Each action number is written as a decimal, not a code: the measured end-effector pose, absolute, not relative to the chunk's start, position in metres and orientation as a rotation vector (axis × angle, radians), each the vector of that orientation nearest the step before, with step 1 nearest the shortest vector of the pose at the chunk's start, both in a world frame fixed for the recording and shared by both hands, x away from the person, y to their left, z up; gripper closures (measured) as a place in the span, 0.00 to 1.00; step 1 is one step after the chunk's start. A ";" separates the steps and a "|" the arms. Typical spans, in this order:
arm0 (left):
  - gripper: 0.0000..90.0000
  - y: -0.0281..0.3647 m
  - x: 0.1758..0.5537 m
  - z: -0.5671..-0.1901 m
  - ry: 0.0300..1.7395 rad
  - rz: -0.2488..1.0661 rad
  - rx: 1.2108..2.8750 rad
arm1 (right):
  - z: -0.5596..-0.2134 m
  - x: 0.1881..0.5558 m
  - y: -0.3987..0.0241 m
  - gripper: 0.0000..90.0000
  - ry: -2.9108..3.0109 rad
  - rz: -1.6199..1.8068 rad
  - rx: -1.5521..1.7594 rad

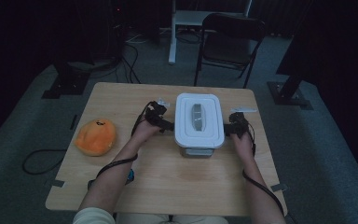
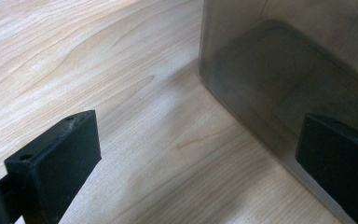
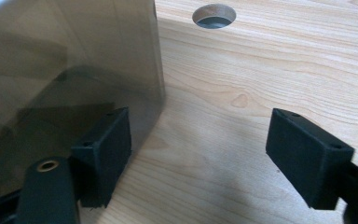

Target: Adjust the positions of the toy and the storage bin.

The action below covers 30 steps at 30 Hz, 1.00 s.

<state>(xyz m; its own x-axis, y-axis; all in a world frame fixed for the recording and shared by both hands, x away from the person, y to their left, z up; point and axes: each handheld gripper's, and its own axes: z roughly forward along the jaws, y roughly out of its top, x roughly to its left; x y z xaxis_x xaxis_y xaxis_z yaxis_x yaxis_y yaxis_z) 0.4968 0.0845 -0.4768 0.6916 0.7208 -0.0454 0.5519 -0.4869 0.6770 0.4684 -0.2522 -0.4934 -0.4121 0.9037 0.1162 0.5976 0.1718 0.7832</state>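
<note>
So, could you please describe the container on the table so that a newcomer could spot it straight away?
Start at the light wooden table and look to its middle, slightly right. There stands the box with smoky translucent walls, between the left hand-held gripper and the right hand-held gripper. Its white lid with a grey handle sets it apart from the orange plush toy at the left edge.
</note>
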 end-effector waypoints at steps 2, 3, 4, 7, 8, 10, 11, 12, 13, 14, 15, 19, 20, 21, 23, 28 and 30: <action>0.01 0.083 0.495 -0.476 0.964 0.343 2.225 | -0.493 0.467 -0.251 0.26 2.083 1.106 1.411; 0.01 0.083 0.493 -0.475 0.964 0.356 2.230 | -0.492 0.465 -0.251 0.26 2.085 1.109 1.407; 0.01 0.083 0.493 -0.475 0.964 0.356 2.230 | -0.491 0.464 -0.250 0.26 2.085 1.105 1.397; 0.01 0.082 0.488 -0.475 0.958 0.358 2.229 | -0.491 0.461 -0.250 0.27 2.102 1.111 1.387; 0.01 0.083 0.487 -0.475 0.956 0.356 2.229 | -0.491 0.460 -0.250 0.27 2.113 1.116 1.391; 0.01 0.085 0.482 -0.475 0.955 0.357 2.232 | -0.491 0.457 -0.250 0.27 2.120 1.129 1.387; 0.01 0.085 0.482 -0.475 0.955 0.357 2.232 | -0.491 0.457 -0.250 0.27 2.120 1.129 1.387; 0.01 0.085 0.482 -0.475 0.955 0.357 2.232 | -0.491 0.456 -0.249 0.27 2.127 1.133 1.395; 0.01 0.085 0.476 -0.474 0.949 0.365 2.234 | -0.490 0.451 -0.248 0.27 2.127 1.129 1.383; 0.01 0.085 0.473 -0.474 0.947 0.363 2.235 | -0.490 0.450 -0.248 0.27 2.129 1.128 1.386; 0.01 0.086 0.470 -0.474 0.937 0.360 2.240 | -0.490 0.448 -0.247 0.27 2.131 1.128 1.385; 0.01 0.086 0.463 -0.473 0.927 0.363 2.254 | -0.489 0.437 -0.246 0.27 2.137 1.122 1.367; 0.01 0.086 0.461 -0.473 0.927 0.366 2.251 | -0.489 0.434 -0.246 0.27 2.134 1.120 1.365; 0.01 0.086 0.459 -0.473 0.921 0.367 2.254 | -0.488 0.432 -0.246 0.27 2.137 1.125 1.361; 0.01 0.086 0.457 -0.473 0.920 0.361 2.254 | -0.488 0.429 -0.247 0.27 2.137 1.124 1.360; 0.01 0.086 0.440 -0.474 0.895 0.353 2.260 | -0.488 0.411 -0.248 0.28 2.138 1.131 1.348; 0.01 0.086 0.438 -0.474 0.892 0.354 2.263 | -0.488 0.408 -0.248 0.28 2.137 1.139 1.350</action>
